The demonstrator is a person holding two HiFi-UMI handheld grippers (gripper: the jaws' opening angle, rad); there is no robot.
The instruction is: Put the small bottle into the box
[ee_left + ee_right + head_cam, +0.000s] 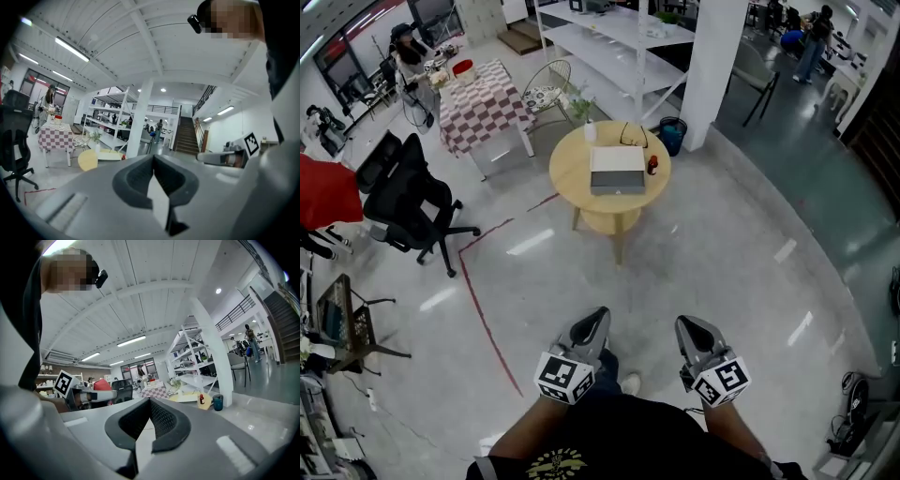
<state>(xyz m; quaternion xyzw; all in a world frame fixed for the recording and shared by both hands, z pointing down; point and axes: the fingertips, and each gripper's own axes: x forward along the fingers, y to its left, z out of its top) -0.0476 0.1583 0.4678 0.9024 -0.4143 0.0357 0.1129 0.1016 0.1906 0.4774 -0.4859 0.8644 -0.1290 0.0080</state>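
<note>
Head view: small bottle (652,166) well beyond left tongs (597,316), right tongs (685,324).

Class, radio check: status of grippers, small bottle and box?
Left gripper, right gripper: shut, empty. Small red bottle beside white rectangular box on round yellow table, ahead. Nothing seen in the way.

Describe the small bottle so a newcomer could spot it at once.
Start at the round wooden table mid-floor, with a white box on it. The small bottle stands just right of the box; it is dark red, unlike the white vase at the far edge.
</note>
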